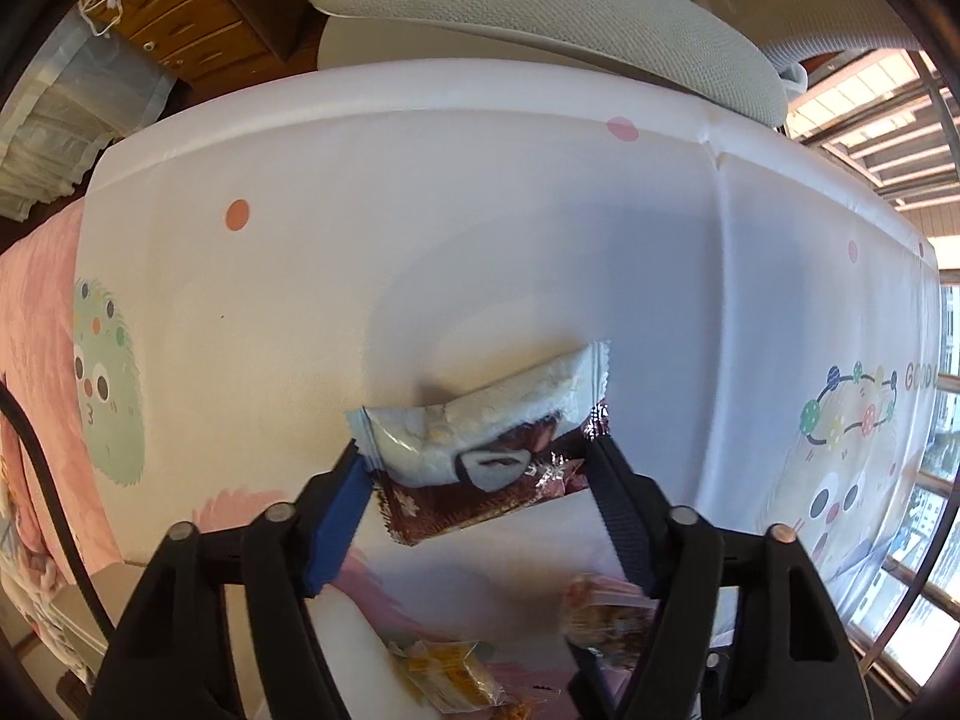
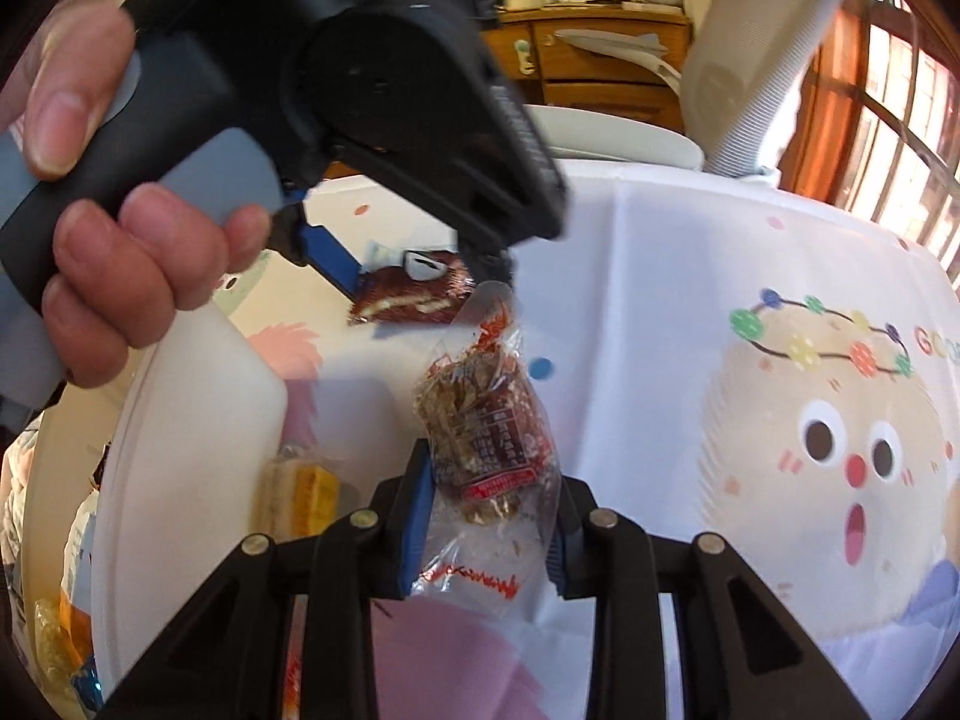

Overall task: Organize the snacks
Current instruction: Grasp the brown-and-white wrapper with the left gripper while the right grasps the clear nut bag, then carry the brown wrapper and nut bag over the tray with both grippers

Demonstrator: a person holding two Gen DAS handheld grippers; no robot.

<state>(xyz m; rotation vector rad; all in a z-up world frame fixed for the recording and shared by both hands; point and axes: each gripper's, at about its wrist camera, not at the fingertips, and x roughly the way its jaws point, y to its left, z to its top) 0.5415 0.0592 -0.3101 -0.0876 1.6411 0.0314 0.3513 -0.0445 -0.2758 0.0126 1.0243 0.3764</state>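
Note:
A brown-and-white cake packet [image 1: 480, 450] sits crosswise between the fingers of my left gripper [image 1: 477, 450], whose pads press on its two wrapper ends. In the right wrist view the same packet [image 2: 408, 297] hangs just above the tablecloth under the left gripper [image 2: 420, 276], which a hand [image 2: 120, 252] holds. My right gripper [image 2: 492, 480] is shut on a clear bag of brown snacks with red print [image 2: 486, 420], which stands up between the blue pads. That bag [image 1: 600, 606] shows at the bottom of the left wrist view.
A white cartoon-print tablecloth [image 2: 720, 300] covers the table. A white plastic tray [image 2: 180, 420] lies at the left with a yellow packet [image 2: 300, 492] beside it. More yellow snacks [image 1: 444, 672] lie near the front. A pale chair [image 1: 540, 6] stands behind the table.

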